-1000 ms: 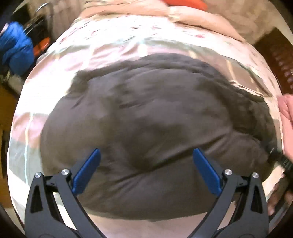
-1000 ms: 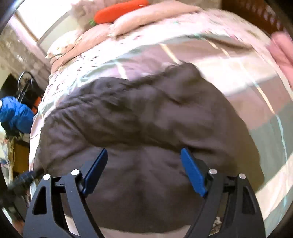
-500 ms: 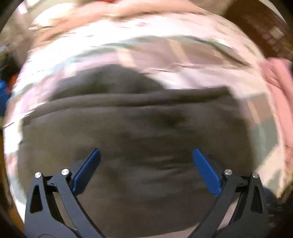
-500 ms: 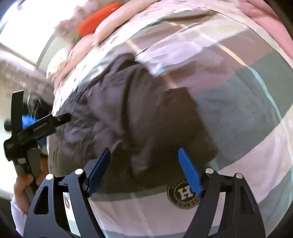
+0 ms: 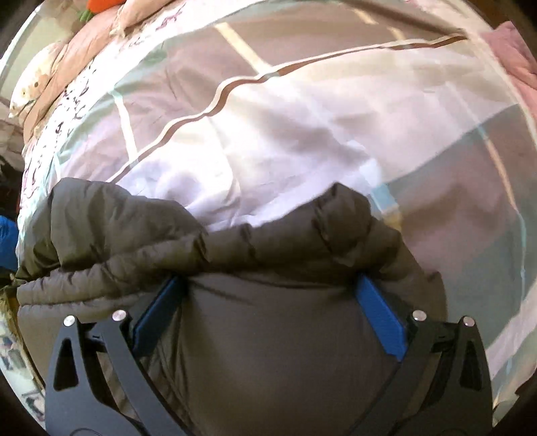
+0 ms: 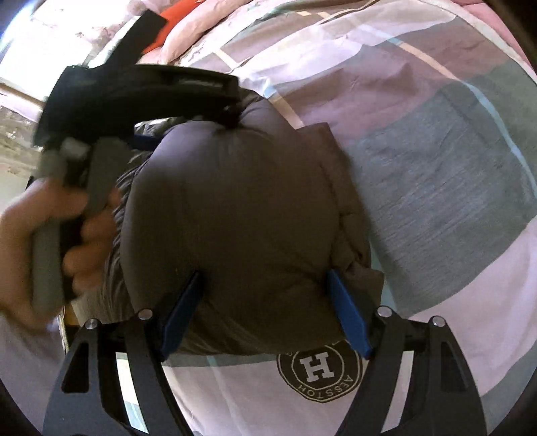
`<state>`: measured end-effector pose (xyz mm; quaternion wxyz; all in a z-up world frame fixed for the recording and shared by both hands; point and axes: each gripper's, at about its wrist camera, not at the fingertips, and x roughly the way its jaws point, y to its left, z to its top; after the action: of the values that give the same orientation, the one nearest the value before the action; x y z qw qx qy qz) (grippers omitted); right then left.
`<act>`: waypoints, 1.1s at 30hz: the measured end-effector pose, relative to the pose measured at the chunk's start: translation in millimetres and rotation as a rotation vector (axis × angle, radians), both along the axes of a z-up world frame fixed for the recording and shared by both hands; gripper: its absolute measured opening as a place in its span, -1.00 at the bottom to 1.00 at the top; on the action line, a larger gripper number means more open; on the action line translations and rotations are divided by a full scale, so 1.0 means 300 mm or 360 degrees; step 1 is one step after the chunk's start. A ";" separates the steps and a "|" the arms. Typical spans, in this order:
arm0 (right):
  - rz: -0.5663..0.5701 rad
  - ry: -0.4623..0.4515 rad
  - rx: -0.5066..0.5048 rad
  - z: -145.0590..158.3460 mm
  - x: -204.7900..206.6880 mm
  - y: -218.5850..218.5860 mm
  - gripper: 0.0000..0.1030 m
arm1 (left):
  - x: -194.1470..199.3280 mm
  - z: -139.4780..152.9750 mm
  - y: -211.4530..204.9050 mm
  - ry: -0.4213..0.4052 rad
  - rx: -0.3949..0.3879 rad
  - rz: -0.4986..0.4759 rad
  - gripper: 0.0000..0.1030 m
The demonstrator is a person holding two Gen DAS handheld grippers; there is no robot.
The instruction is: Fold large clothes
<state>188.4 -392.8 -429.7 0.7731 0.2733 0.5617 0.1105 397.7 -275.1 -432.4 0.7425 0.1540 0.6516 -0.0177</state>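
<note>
Left wrist view: tips of both blue pads [image 5: 379, 312] buried under a puffed fold of the dark jacket [image 5: 275, 352], so contact w/ fabric can't be judged. Jacket's near part cut off by lower frame edge. Orange item [image 5: 102, 4] at top left cropped, identity unclear. Blue object [image 5: 7, 241] at left edge mostly out of frame.

Right wrist view: left gripper [image 6: 141, 97] and the hand [image 6: 40, 248] holding it motion-blurred; its fingertips hidden behind jacket bulge [image 6: 235, 218], jaw state unreadable. Round "H" emblem [image 6: 319, 369] on bedspread [image 6: 436, 187] partly covered by jacket and pad; lettering only partly legible.
</note>
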 end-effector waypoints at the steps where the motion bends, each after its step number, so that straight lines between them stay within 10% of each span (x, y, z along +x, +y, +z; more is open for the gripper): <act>1: -0.0016 -0.0004 0.0031 0.009 -0.004 -0.014 0.50 | -0.001 0.023 0.005 -0.0015 -0.0021 0.0015 0.96; 6: -0.0208 -0.0093 0.0217 0.066 -0.082 -0.131 0.50 | -0.084 0.218 0.033 -0.0249 -0.0207 -0.0011 0.96; 14: -0.0176 0.0117 0.0153 -0.020 -0.058 -0.129 0.50 | -0.072 -0.012 0.046 -0.0112 0.0065 -0.0014 0.96; 17: -0.0166 0.0043 0.0096 0.037 -0.091 -0.124 0.50 | -0.142 0.154 0.092 -0.0235 -0.0124 0.0041 0.96; 22: -0.0126 -0.0102 0.0137 0.147 -0.081 -0.072 0.50 | -0.274 0.362 0.280 -0.0490 -0.0027 0.0114 0.96; 28: 0.0155 -0.0233 0.0091 0.244 0.069 0.171 0.50 | -0.313 0.252 0.701 -0.0267 -0.0117 0.0524 0.96; 33: 0.0395 0.0011 -0.0345 0.095 0.195 0.422 0.56 | -0.296 0.117 0.793 -0.0130 -0.0220 0.0530 0.96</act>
<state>246.9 -266.3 -401.2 0.7765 0.1171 0.6025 0.1429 308.9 -37.2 -397.1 0.7698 -0.0069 0.6347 0.0670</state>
